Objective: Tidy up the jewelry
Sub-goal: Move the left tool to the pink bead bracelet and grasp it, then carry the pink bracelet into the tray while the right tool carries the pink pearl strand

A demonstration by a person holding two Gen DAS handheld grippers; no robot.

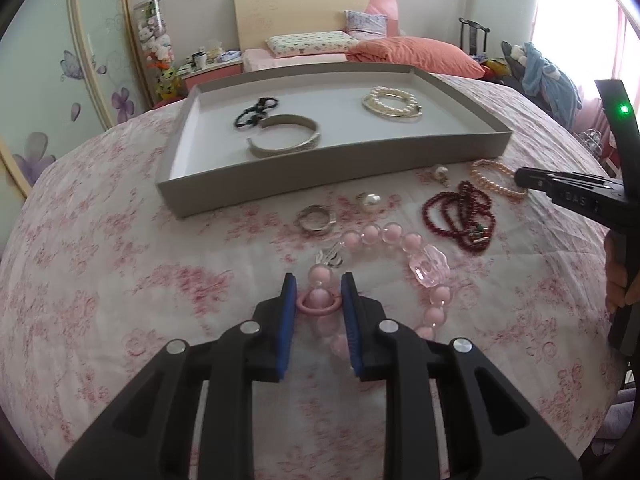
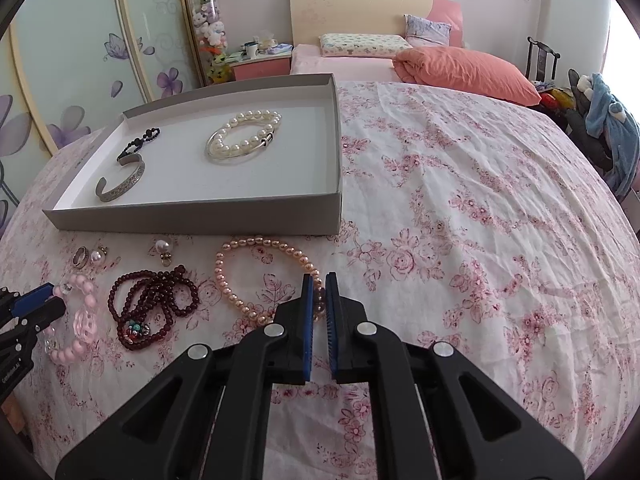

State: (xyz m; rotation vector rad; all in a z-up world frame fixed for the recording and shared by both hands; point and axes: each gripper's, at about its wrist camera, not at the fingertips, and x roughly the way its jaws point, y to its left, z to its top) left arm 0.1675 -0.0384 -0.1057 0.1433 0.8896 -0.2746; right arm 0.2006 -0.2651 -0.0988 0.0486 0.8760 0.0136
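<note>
I am clamping my left gripper [image 1: 319, 280] on the pink bead bracelet [image 1: 394, 236]. My right gripper [image 2: 319, 280] is hanging clenched, empty, just above the peach pearl bracelet [image 2: 240, 304].

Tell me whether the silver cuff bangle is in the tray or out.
In. The silver cuff bangle lies on the grey cardboard tray's floor, beside a black bead bracelet.

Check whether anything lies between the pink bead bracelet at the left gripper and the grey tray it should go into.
A silver ring and a pearl ring lie on the bedspread between the pink bead bracelet and the tray. Both are flat; the tray's low front wall is the only thing to lift over.
</note>
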